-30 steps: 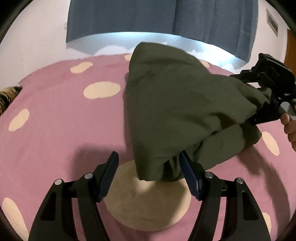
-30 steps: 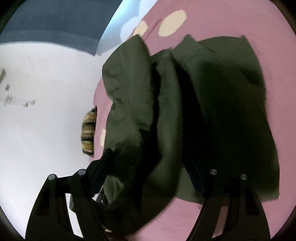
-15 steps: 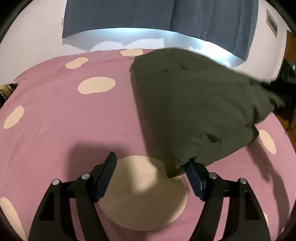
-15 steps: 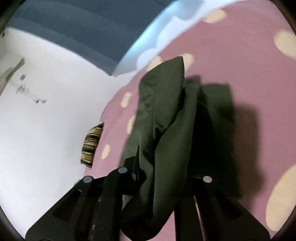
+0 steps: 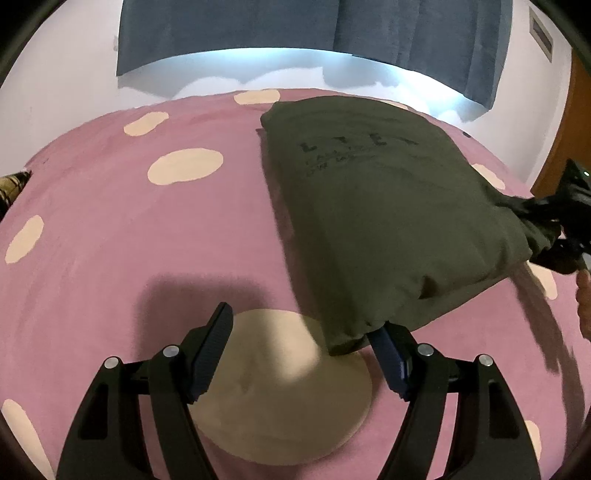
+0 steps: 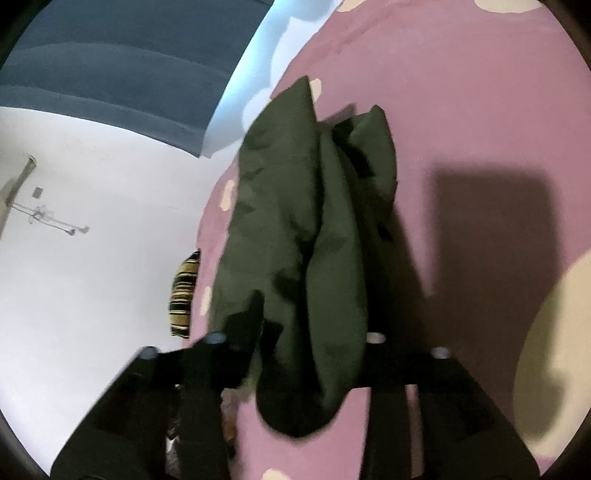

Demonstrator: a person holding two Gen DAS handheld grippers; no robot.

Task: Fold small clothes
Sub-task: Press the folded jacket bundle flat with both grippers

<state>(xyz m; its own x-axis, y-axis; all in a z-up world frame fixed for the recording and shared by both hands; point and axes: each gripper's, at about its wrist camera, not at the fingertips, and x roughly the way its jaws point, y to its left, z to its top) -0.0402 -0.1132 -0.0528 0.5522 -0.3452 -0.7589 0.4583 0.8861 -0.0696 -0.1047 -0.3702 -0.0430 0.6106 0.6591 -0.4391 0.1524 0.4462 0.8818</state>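
A dark olive garment [image 5: 369, 206] with faint lettering lies folded over on the pink dotted bedspread [image 5: 147, 240]. My left gripper [image 5: 301, 325] stands open above a cream dot, and the garment's near corner drapes over its right fingertip [image 5: 384, 343]. At the right edge my right gripper [image 5: 565, 221] has the garment's far corner gathered into it. In the right wrist view the bunched garment [image 6: 295, 221] fills the gap of the right gripper [image 6: 314, 325] and hangs below it. Its jaws are opening with the cloth between them, and the right finger is hidden.
Blue curtains [image 5: 295, 29] hang above the bed's far edge. A striped yellow and black cushion [image 6: 183, 295] lies at the bed's left side. A person's hand [image 5: 583, 295] shows behind the right gripper. A wooden door [image 5: 569, 129] stands at the right.
The garment has come down from a raised bunch and now lies flatter on the bed. The right gripper has pulled its corner away to the right. The left gripper has hardly moved.
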